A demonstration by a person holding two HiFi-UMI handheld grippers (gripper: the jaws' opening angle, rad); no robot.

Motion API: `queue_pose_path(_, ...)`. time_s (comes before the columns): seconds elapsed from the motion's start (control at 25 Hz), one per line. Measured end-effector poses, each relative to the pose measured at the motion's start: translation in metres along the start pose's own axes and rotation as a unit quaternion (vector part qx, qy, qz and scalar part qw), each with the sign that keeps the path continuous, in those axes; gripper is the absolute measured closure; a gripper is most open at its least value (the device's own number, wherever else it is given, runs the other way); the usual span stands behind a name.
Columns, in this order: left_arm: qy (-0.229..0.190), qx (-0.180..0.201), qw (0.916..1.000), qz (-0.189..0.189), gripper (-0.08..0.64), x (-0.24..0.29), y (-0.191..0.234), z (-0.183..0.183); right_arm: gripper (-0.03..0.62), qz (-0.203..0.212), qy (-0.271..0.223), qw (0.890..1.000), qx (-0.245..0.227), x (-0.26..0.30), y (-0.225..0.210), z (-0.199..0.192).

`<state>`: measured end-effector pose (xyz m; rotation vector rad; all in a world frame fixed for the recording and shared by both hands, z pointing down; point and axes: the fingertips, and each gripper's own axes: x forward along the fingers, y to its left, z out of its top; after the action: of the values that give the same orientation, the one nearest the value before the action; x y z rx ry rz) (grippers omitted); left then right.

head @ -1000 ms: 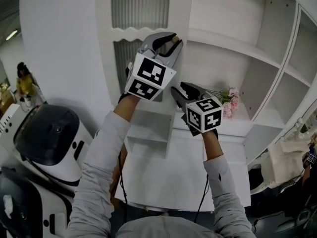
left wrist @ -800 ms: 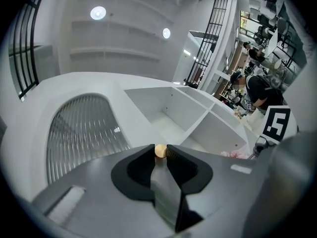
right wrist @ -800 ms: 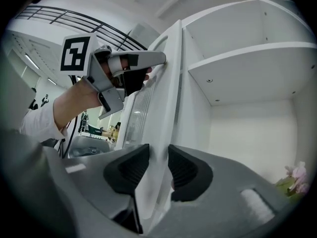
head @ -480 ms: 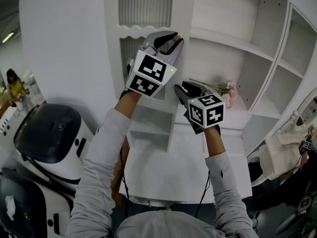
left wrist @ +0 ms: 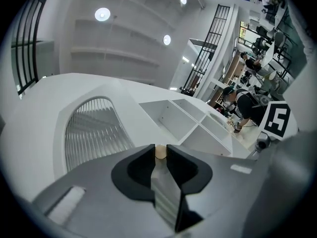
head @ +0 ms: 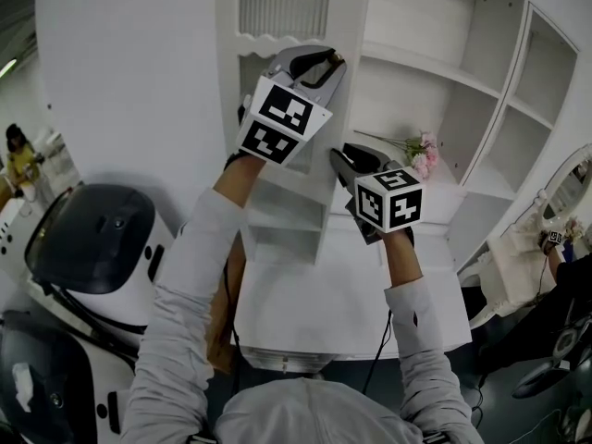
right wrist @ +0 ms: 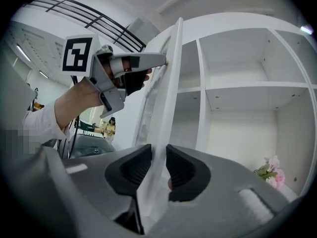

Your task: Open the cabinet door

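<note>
The door [head: 277, 7] is standing ajar at the cabinet [head: 421, 63]'s left front. The left gripper [left wrist: 161, 151] and right gripper [right wrist: 158, 155] are closing narrow fingers on its free edge. They should be clamping firmly and swinging together along the door's arc.

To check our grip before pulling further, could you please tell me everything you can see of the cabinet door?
The door is white, apparently painted wood, with a ribbed glass panel arched at the top. It stands upright, partly open from the shelving, edge-on in the right gripper view. The left tongs are closing on its free edge high up, with a small tan knob between the jaws. The right tongs are closing on the same edge lower down.
</note>
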<state>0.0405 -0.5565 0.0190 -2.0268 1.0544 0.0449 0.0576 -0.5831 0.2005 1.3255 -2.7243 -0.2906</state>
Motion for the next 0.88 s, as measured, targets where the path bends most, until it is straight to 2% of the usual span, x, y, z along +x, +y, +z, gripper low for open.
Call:
queue_pose_path(0.24,-0.018,-0.024,0.9995,-0.001,0.468,-0.031,0.005,0.013,0.499,-0.007,-0.005,1.0,0.002,-0.015,0.032,0.007)
queue_pose_path(0.44,-0.034,-0.06,0.9976,-0.007,0.466,-0.07,0.012,0.024,0.499,0.002,-0.004,1.0,-0.01,-0.028,0.076,0.013)
queue_pose_path(0.72,-0.031,-0.057,0.9979,-0.005,0.457,-0.125,0.034,0.032,0.505,0.014,-0.018,1.0,-0.012,-0.03,0.138,0.027)
queue_pose_path(0.88,-0.014,-0.052,0.9985,-0.008,0.449,-0.155,0.05,0.031,0.506,0.046,-0.028,0.999,-0.006,-0.026,0.175,0.033)
